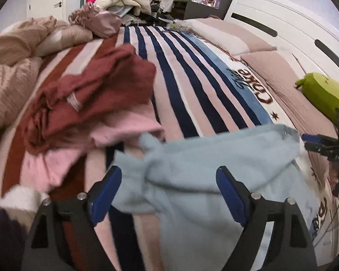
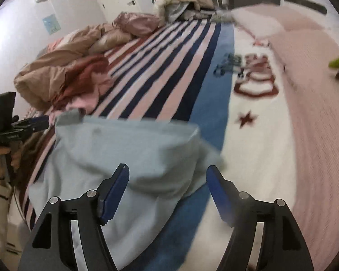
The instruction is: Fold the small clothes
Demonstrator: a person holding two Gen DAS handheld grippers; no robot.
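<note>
Garment [image 1: 205, 167], pale blue, is spread on the striped blanket [image 1: 183, 83] at the near edge of the bed, its far edge folded over and rumpled. Left gripper [image 1: 169, 194] is held above its left part, jaws wide apart, blue pads [image 1: 106, 194] clear of the cloth; nothing is gripped. Right gripper [image 2: 167, 194] is held over the garment's right corner, jaws likewise parted, with the cloth seen between but not pinched. Both views are blurred. Red clothes [image 1: 95, 90] and a pink piece [image 1: 124, 124] are heaped just left of the garment, touching its corner. Beige quilt [image 1: 13, 54] is bunched further left. Green toy [image 1: 325, 92] lies on the pillow [image 1: 282, 72], well apart
</note>
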